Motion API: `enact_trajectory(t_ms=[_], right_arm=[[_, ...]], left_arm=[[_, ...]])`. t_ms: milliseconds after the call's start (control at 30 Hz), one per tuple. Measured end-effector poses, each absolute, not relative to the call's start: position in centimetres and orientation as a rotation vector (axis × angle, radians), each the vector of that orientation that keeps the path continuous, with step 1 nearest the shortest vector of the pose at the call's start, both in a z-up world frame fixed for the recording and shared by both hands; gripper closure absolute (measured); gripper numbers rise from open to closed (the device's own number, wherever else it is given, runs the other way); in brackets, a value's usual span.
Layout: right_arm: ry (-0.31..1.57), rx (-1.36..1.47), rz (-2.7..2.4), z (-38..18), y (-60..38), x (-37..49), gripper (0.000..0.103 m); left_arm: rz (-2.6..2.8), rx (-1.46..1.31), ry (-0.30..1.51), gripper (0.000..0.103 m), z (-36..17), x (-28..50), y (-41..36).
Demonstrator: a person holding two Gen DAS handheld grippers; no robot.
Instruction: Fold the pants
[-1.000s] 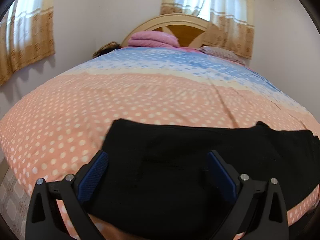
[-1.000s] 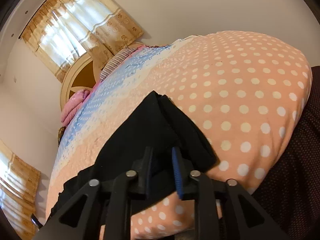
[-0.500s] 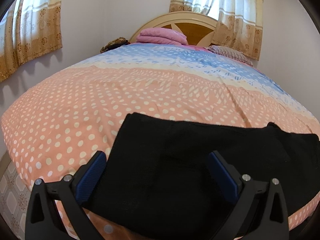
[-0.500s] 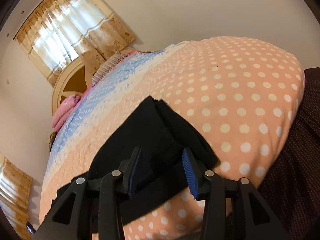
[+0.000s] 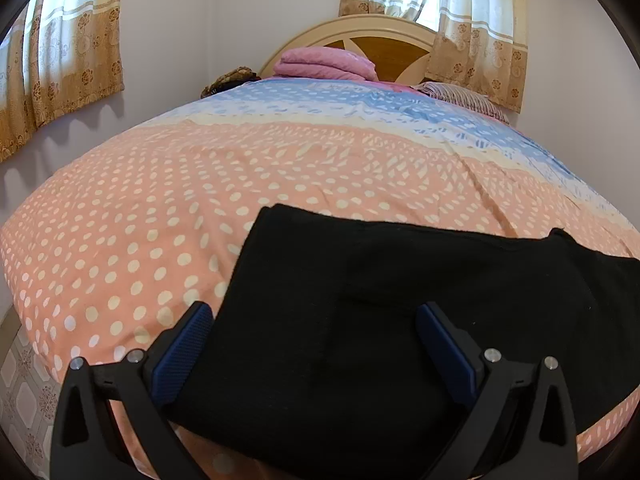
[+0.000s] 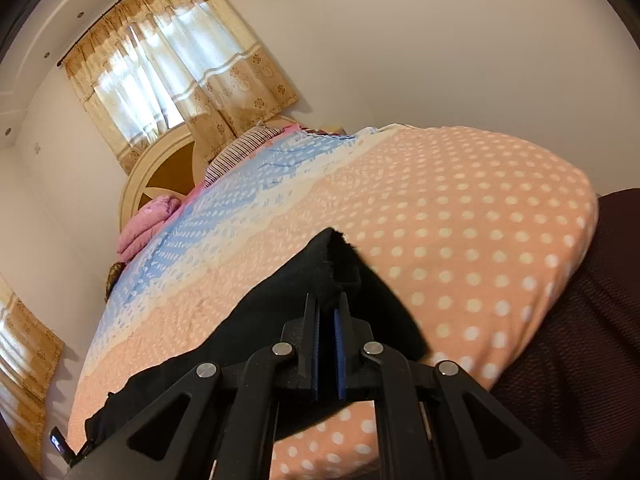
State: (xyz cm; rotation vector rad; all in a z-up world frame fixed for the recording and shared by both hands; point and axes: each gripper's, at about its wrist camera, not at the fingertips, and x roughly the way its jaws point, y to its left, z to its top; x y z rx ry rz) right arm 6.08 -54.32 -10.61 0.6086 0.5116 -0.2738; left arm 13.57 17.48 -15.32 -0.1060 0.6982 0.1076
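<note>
Black pants [image 5: 380, 312] lie flat on the near part of the bed [image 5: 160, 208], which has a peach dotted cover. My left gripper [image 5: 316, 320] is open, its blue pads spread wide just above the pants' near left end, holding nothing. In the right wrist view the pants [image 6: 280, 304] run off to the lower left. My right gripper [image 6: 327, 308] is shut on the pants' right end, and the pinched cloth stands up in a small peak above the fingertips.
A folded pink blanket [image 5: 324, 62] and a striped pillow [image 5: 460, 94] lie by the wooden headboard [image 5: 384, 46]. Curtained windows are on the far and left walls. Tiled floor [image 5: 24, 392] shows left of the bed. Dark maroon fabric [image 6: 580, 320] lies right of the bed.
My right gripper opened half a second ago and has now shut again on the pants' end, lifting it a little. My left gripper stayed open and shifted slightly left over the pants.
</note>
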Motion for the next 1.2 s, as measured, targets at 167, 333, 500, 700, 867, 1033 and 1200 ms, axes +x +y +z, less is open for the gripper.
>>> enact_trajectory(t_ms=[167, 333, 500, 700, 867, 1033, 1200], right_arm=[[0.582, 0.674, -0.297, -14.1, -55.6, 6.1, 0.097], [0.590, 0.651, -0.290, -14.0, -55.5, 5.8, 0.097], [0.602, 0.552, -0.389, -12.9, -54.8, 4.6, 0.071], [0.513, 0.378, -0.402, -9.0, -51.6, 5.6, 0.052], [0.548, 0.334, -0.165, -10.3, -47.7, 10.5, 0.050], [0.660, 0.369, -0.203, -14.3, -48.0, 12.2, 0.049], [0.684, 0.274, -0.254, -13.2, -46.8, 11.0, 0.049]], left_arm=[[0.104, -0.109, 0.704, 0.000, -15.4, 13.6, 17.6], [0.104, -0.118, 0.707, 0.000, -15.5, 13.5, 17.8], [0.111, -0.120, 0.714, 0.000, -15.4, 13.5, 18.0], [0.139, -0.107, 0.668, 0.000, -13.9, 13.1, 18.1], [0.142, -0.095, 0.697, 0.000, -14.5, 13.4, 18.1], [0.167, -0.056, 0.699, 0.000, -14.2, 13.4, 17.9], [0.153, -0.031, 0.638, 0.000, -11.6, 12.8, 16.1]])
